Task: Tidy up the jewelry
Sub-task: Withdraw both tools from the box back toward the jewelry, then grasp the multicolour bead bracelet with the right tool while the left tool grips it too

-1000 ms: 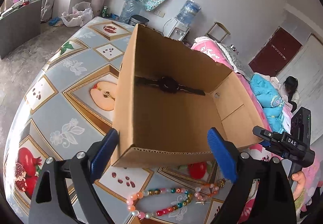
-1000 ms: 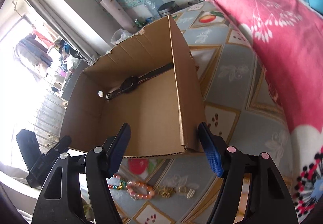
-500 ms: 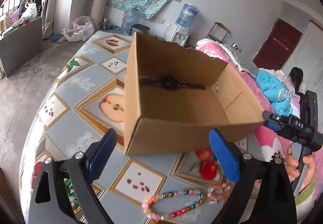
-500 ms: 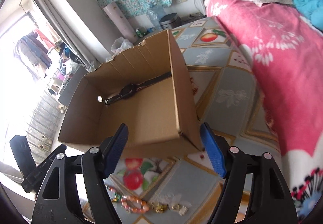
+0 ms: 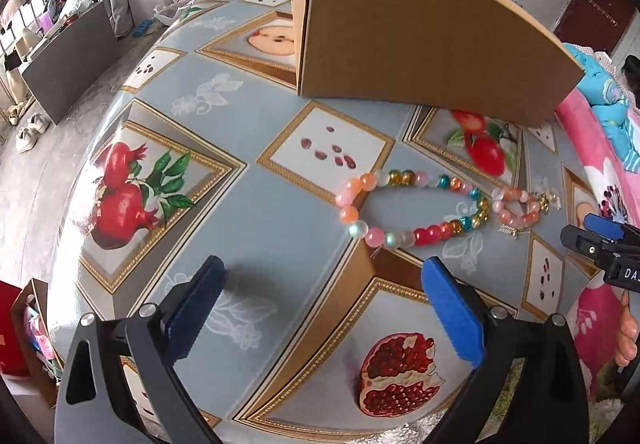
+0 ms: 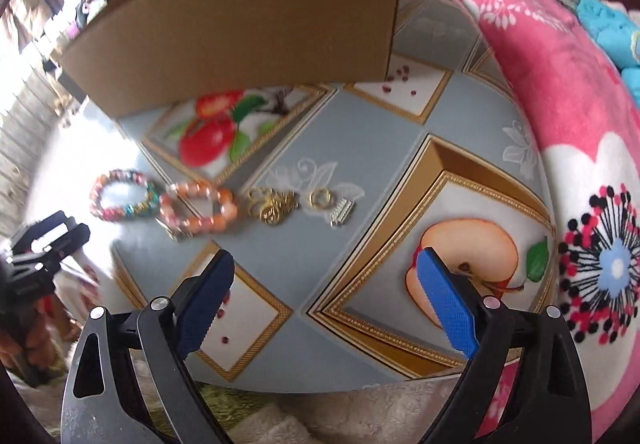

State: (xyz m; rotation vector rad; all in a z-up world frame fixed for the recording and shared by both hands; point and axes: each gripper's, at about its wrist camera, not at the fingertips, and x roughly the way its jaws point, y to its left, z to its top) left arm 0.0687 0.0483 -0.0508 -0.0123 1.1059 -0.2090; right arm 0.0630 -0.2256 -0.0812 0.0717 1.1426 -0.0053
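Grippers, left (image 5: 320, 308) and right (image 6: 326, 302), tilt steeply down over the bracelets (image 6: 160, 200), jaws opening, empty.

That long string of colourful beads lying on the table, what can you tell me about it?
The multicoloured bead bracelet is a closed loop of round, glossy beads: peach, pink, milky white, red, teal and gold. It lies flat on the patterned tablecloth, stretched into a long oval, in front of the cardboard box and clear of it. One end touches or overlaps a smaller peach bead bracelet. Nothing grips it. It appears blurred in the right wrist view.
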